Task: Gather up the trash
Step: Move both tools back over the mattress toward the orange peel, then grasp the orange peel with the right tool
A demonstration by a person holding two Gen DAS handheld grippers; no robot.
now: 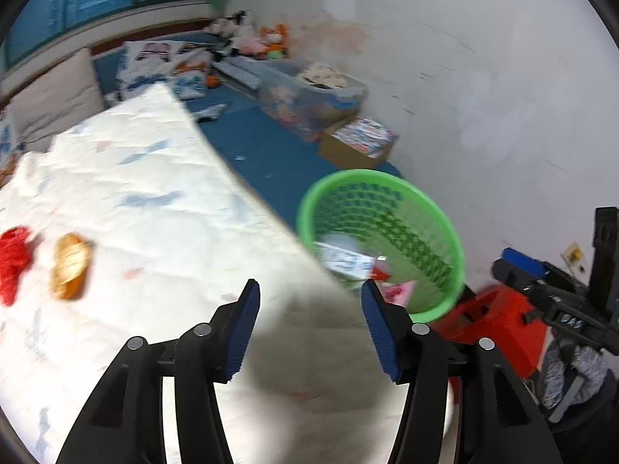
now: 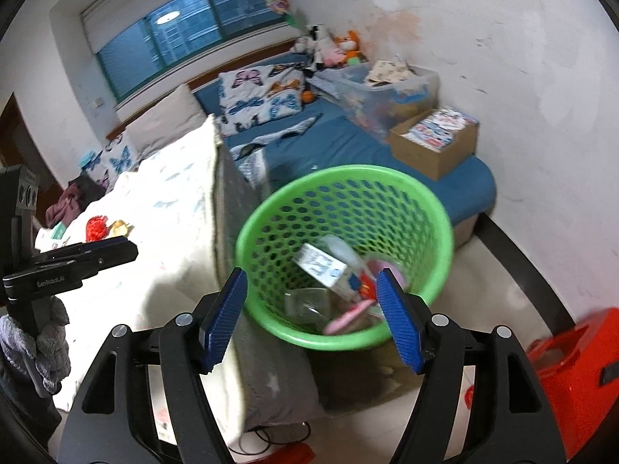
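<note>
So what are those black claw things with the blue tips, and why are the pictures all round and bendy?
Those claws are grabbers that a person holds, one in each hand. Each has a tiny camera looking out along its two fingers, and the lens bends the picture so it sees a lot.

One picture comes from the left gripper. It hangs over a white quilt on a bed. Its jaws are open and hold nothing. On the quilt lie a red crumpled piece and an orange-gold crumpled piece.

The other picture comes from the right gripper. It is open and empty too, and points at a green basket beside the bed. Inside the basket there is already rubbish, like a white and blue box and something pink.

At the left of that picture you can see the other grabber from the side.
</note>
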